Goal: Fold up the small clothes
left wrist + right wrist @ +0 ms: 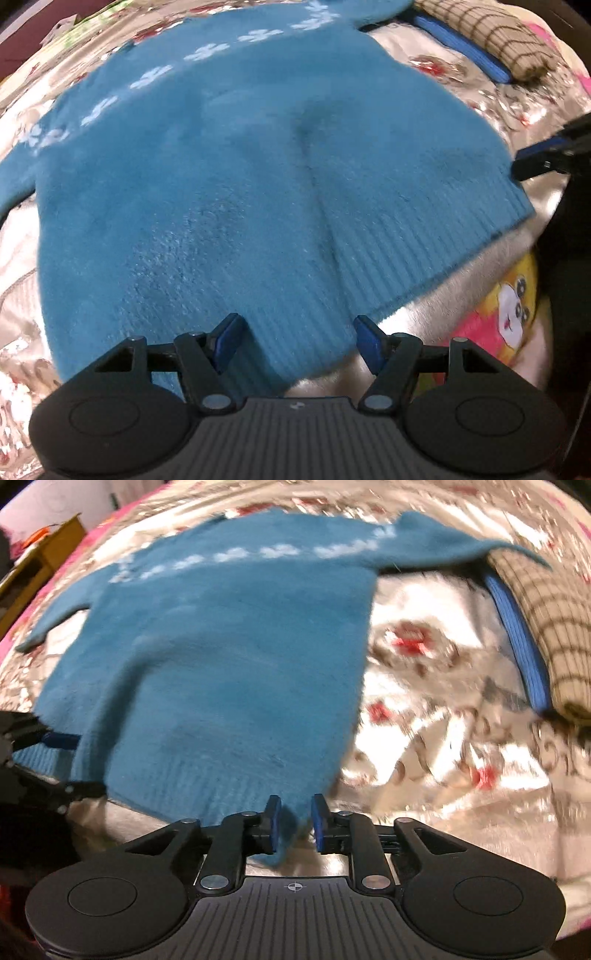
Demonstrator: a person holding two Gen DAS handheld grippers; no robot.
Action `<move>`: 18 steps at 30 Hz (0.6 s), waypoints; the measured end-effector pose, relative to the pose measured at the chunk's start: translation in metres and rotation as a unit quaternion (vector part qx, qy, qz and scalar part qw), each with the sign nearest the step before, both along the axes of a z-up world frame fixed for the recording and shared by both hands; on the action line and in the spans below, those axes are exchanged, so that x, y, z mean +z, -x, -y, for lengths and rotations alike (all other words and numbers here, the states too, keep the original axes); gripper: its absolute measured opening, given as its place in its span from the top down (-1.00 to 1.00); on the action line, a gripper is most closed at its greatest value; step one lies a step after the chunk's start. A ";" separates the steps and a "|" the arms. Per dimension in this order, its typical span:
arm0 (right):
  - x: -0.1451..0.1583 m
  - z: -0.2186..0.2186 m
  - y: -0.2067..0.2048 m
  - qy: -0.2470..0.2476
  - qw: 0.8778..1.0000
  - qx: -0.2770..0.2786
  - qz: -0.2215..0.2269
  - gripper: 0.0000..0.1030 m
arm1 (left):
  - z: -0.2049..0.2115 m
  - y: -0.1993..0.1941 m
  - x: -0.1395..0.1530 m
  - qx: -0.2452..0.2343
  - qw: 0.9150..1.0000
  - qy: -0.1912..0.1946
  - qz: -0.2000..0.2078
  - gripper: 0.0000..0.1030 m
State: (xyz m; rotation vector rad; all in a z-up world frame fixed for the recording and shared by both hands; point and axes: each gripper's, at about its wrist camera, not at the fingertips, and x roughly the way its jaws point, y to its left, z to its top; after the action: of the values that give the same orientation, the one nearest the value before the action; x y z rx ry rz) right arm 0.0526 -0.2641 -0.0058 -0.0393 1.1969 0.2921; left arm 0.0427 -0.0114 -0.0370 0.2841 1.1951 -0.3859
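A small blue knit sweater (pixel 229 177) with a row of white flowers across the chest lies spread on a floral bedspread; it also shows in the right wrist view (pixel 229 657). My left gripper (pixel 299 341) is open, its blue pads either side of the ribbed hem, which lies between them. My right gripper (pixel 295 821) is nearly closed around the hem's right corner, with a narrow gap still showing between the pads. The right gripper's tip shows at the right edge of the left wrist view (pixel 543 158), and the left gripper shows at the left edge of the right wrist view (pixel 48 738).
A folded tan checked garment (pixel 546 627) with a blue ribbed edge lies at the right, under the sweater's sleeve tip. The floral bedspread (pixel 443 701) is wrinkled. A cartoon-print pink and yellow cloth (pixel 509 306) lies at the near right. A wooden piece of furniture (pixel 40 557) stands far left.
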 end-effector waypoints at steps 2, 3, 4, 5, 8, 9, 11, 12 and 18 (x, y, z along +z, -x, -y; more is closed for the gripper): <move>-0.002 0.001 -0.002 -0.016 1.000 0.001 -0.012 0.57 | -0.002 0.002 0.002 0.001 1.000 0.003 -0.002 -0.37; -0.003 -0.001 -0.003 -0.020 1.000 0.005 -0.017 0.45 | -0.004 0.001 0.002 0.006 1.000 0.005 -0.004 -0.37; -0.005 -0.005 -0.003 -0.020 1.000 0.009 -0.020 0.32 | -0.006 0.002 0.002 0.010 1.000 0.008 -0.005 -0.37; -0.009 -0.009 -0.005 -0.018 0.999 0.017 -0.022 0.30 | -0.007 0.001 0.003 0.015 1.000 0.011 -0.004 -0.37; -0.019 -0.014 -0.008 -0.003 0.999 0.028 -0.022 0.54 | -0.012 0.002 0.010 0.021 0.999 0.026 0.000 -0.37; -0.020 -0.014 -0.008 0.005 0.999 0.031 -0.021 0.79 | -0.014 0.004 0.012 0.022 0.999 0.029 0.004 -0.37; -0.017 -0.008 -0.010 0.011 0.999 0.036 -0.024 0.85 | -0.014 0.005 0.018 0.024 0.999 0.035 0.014 -0.37; -0.015 -0.006 -0.010 0.012 0.999 0.037 -0.025 0.88 | -0.014 0.004 0.022 0.026 0.999 0.038 0.018 -0.37; -0.001 0.020 -0.008 0.068 0.997 0.030 -0.012 1.00 | -0.014 -0.002 0.039 0.033 0.996 0.059 0.050 -0.51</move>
State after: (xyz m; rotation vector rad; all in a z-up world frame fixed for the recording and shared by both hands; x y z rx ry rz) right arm 0.0605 -0.2836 -0.0072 -0.1909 1.2390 0.2651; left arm 0.0452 0.0022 0.0016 0.1593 1.0763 -0.3778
